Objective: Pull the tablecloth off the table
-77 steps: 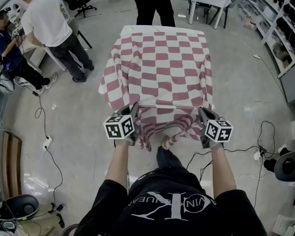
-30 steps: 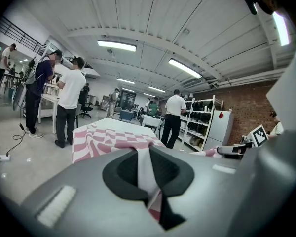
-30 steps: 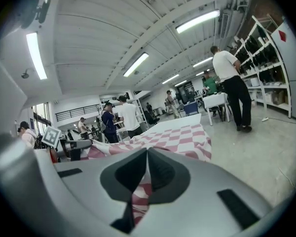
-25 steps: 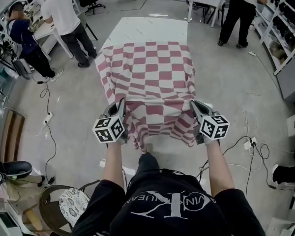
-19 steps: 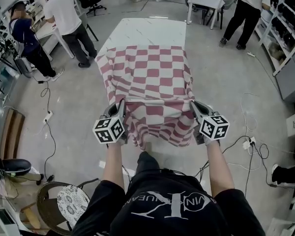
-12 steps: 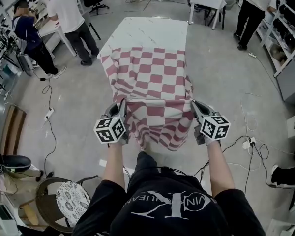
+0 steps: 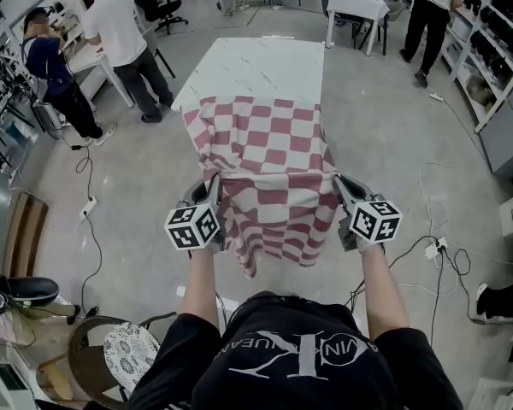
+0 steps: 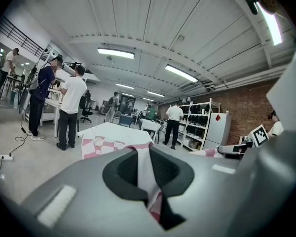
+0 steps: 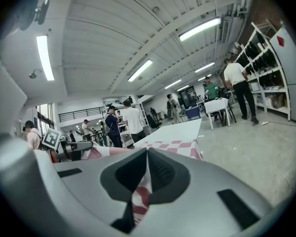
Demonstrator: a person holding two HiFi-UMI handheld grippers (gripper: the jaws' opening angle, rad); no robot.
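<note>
Fingers on our left gripper [image 7: 212,188] and our right gripper [image 7: 340,186] are closed tight, each pinching a fold of the red-and-white checked tablecloth [image 7: 269,148] at a near corner. We hold the two corners apart and level so that the near hem runs taut between them. That way, as we judge it, the pull spreads evenly and the cloth slides straight instead of skewing. Below the hem the slack hangs in folds in front of our legs.

The rest of the cloth lies on the near half of the bench [image 7: 256,62]. Its far edge crosses the top about midway, and beyond it the white surface is bare. On the left the cloth drapes over the bench's long edge, so we expect some drag there.

Open floor [image 7: 385,143] flanks the bench on both sides, and two people [image 7: 111,32] stand well off at the left. Behind us room is tighter: a chair [image 7: 124,348] sits near our left leg and cables [image 7: 436,250] trail across the floor at our right, so stepping back calls for care.
</note>
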